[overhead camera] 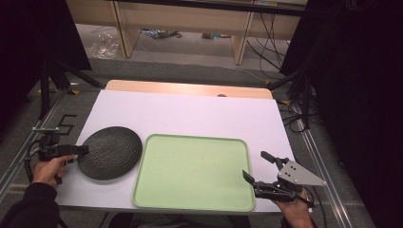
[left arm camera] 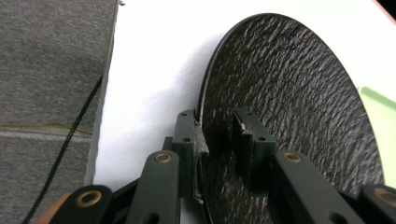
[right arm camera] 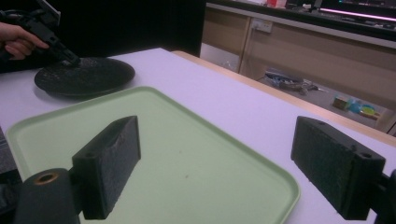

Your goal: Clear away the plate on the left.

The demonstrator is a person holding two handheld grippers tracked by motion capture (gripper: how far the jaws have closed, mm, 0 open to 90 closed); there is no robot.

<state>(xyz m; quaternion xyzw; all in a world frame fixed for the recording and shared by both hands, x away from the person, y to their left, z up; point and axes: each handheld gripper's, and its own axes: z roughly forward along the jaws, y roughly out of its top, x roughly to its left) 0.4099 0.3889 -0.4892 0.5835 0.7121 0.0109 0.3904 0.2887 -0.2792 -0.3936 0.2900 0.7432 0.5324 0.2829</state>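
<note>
Item one, far left: my left gripper (overhead camera: 81,151), held in the left hand (overhead camera: 47,170) at the table's left edge. In the left gripper view its jaws straddle the rim of the black plate (left arm camera: 289,116), one pad under the edge and one on the ribbed top face. I can't tell for sure whether both pads press fully — a narrow gap seems to remain at the upper one.

Item two: the black plate itself, round and textured, lying on the white table (overhead camera: 190,114) left of centre, its right edge just beside the tray.

Item three: a pale green tray (overhead camera: 192,172), rectangular with rounded corners, flat on the table at the near edge, centre.

Item four, far right: my right gripper (overhead camera: 260,166), held in the right hand (overhead camera: 297,209) off the tray's right corner — jaws wide apart, nothing between them, pointing across the tray toward the plate.
</note>
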